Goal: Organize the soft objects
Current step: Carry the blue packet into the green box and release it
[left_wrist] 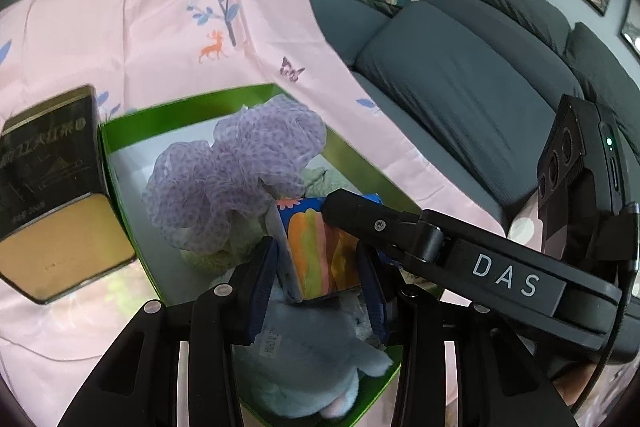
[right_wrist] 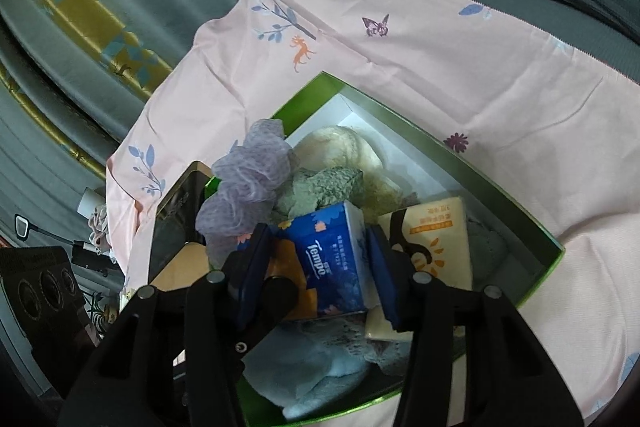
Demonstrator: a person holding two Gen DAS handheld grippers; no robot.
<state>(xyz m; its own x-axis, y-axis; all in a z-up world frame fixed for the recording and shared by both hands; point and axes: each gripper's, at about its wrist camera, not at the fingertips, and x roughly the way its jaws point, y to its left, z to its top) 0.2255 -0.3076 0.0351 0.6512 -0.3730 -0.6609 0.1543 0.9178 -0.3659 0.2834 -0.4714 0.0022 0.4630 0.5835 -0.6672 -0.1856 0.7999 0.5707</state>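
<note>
A blue Tempo tissue pack [right_wrist: 332, 259] with an orange-striped face [left_wrist: 324, 255] sits between the pads of both grippers, over the green box [right_wrist: 520, 203]. My left gripper [left_wrist: 318, 291] and my right gripper [right_wrist: 316, 275] are both shut on it. The right gripper's finger [left_wrist: 360, 215] shows in the left wrist view touching the pack. In the box lie a purple mesh puff [left_wrist: 236, 167], a green cloth [right_wrist: 320, 187], a cream plush [right_wrist: 340, 151], a blue plush [left_wrist: 312, 371] and a cream tissue pack [right_wrist: 436, 247].
The green box [left_wrist: 120, 155] rests on a pink printed cloth [left_wrist: 160, 27]. A dark tin [left_wrist: 48, 187] stands at the box's left side. A grey sofa [left_wrist: 480, 75] lies behind. Curtains [right_wrist: 100, 7] hang at the far side.
</note>
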